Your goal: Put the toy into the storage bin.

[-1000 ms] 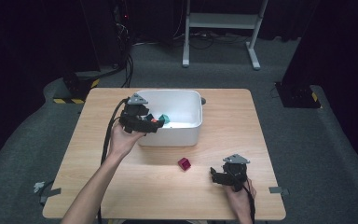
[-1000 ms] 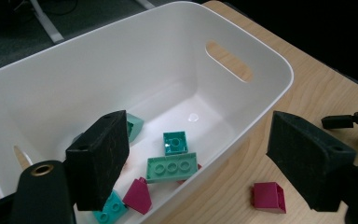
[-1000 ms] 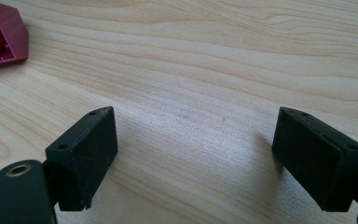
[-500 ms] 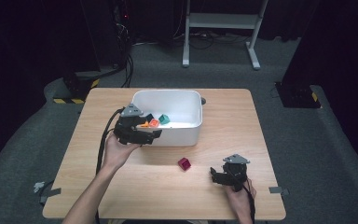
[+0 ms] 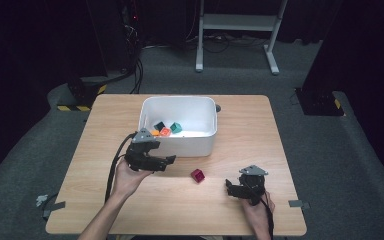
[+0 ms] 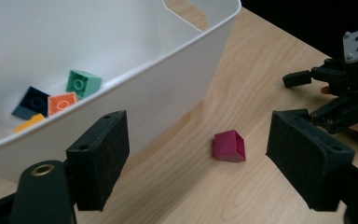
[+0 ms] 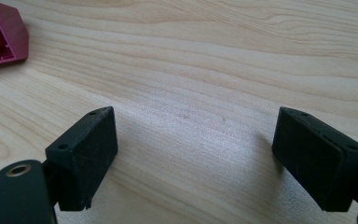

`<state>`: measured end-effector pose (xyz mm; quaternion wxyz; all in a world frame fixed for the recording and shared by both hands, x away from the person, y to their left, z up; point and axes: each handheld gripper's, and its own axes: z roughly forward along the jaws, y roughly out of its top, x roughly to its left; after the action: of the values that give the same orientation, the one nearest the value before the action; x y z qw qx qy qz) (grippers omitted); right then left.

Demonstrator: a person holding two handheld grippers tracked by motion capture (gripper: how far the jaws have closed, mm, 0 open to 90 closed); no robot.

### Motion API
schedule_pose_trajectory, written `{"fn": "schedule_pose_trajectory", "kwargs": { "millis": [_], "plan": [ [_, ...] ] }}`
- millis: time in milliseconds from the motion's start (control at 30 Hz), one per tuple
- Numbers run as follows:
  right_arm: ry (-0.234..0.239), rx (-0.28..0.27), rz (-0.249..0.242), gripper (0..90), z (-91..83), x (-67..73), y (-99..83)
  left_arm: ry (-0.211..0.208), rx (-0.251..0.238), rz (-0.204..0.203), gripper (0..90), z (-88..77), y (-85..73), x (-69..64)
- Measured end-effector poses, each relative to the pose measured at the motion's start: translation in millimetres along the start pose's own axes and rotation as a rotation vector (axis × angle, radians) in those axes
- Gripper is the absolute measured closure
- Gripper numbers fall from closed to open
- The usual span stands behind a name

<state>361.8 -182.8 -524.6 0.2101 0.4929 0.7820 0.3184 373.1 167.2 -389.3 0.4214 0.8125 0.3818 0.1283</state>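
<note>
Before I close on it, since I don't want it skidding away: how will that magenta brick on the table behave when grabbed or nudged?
The magenta brick looks like rigid moulded plastic, so it probably won't deform between the jaws. Its flat faces suggest it won't roll, though it sits slightly tilted and could tip. Small and hollow underneath in the right gripper view, it is likely light and may slide on the smooth wooden table.

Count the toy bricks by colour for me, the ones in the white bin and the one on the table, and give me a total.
Dark navy brick: 1
Orange brick: 1
Green brick: 1
Yellow brick: 1
Magenta brick: 1, on the table, outside the white bin
Total: 5
</note>
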Motion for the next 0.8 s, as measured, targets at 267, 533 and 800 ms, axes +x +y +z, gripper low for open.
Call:
{"fn": "schedule_pose_trajectory", "kwargs": {
  "millis": [267,533,800],
  "plan": [
    [0.0,0.0,-0.001,13.7,0.0,0.0,0.0,-0.026,0.041,0.021,19.8,22.4,-13.8,-13.4],
    [0.001,0.0,-0.001,13.7,0.0,-0.1,0.0,-0.046,0.089,0.022,19.6,49.8,-27.6,-22.5],
    [0.0,0.0,-0.001,13.7,0.0,-0.1,0.0,-0.072,0.09,0.006,20.9,75.3,-36.2,-29.2]
  ]
}}
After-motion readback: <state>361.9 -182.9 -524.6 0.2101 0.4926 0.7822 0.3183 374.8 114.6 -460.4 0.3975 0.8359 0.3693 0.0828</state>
